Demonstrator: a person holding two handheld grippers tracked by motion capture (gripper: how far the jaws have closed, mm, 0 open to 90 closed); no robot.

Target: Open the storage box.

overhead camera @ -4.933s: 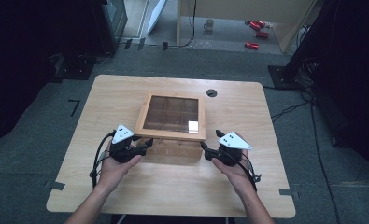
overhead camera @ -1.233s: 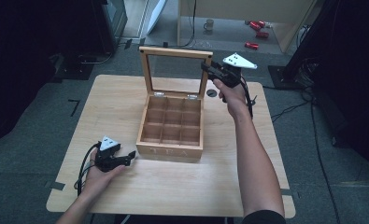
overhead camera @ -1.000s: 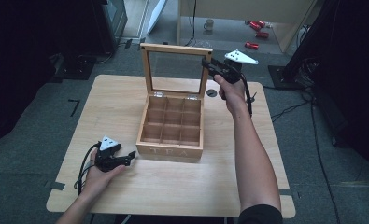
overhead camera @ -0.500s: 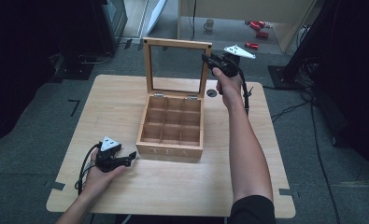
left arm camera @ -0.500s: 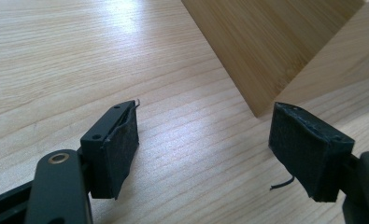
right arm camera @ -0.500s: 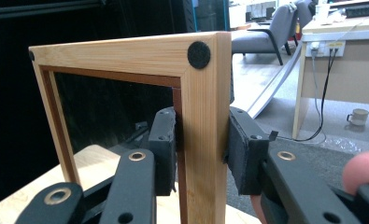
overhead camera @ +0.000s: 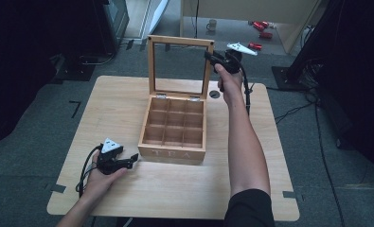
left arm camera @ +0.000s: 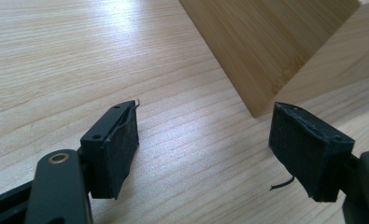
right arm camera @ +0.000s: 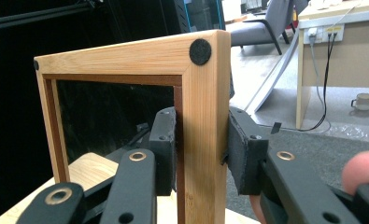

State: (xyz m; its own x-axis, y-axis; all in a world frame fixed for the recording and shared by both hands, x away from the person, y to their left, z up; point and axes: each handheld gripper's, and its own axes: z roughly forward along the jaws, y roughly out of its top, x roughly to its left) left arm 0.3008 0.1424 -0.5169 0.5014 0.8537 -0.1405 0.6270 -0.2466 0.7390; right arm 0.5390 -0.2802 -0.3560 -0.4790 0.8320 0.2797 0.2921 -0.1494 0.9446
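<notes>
A wooden tea box (overhead camera: 172, 153) with several empty compartments stands open in the middle of the table. Its glass-paned lid (overhead camera: 180, 45) stands almost upright on the rear hinges. My right gripper (overhead camera: 212, 57) is shut on the lid's right frame just below the top corner. In the right gripper view the pads (right arm camera: 166, 149) press both faces of the lid (right arm camera: 126, 58) around my right gripper (right arm camera: 202, 149). My left gripper (overhead camera: 130, 161) rests open on the table by the box's front left corner. In the left gripper view, my left gripper (left arm camera: 203, 149) holds nothing and the box corner (left arm camera: 266, 46) is just ahead.
The wooden table (overhead camera: 104, 109) has a round cable hole (overhead camera: 214, 94) behind the box, beside my right forearm. On the floor beyond the table are a mug (overhead camera: 213, 23), red objects (overhead camera: 260, 26) and dark equipment at the left.
The box, first closed with both grippers at its front, is now open. Over the last second my right gripper swung the lid farther back to near upright. The left gripper stayed put.
</notes>
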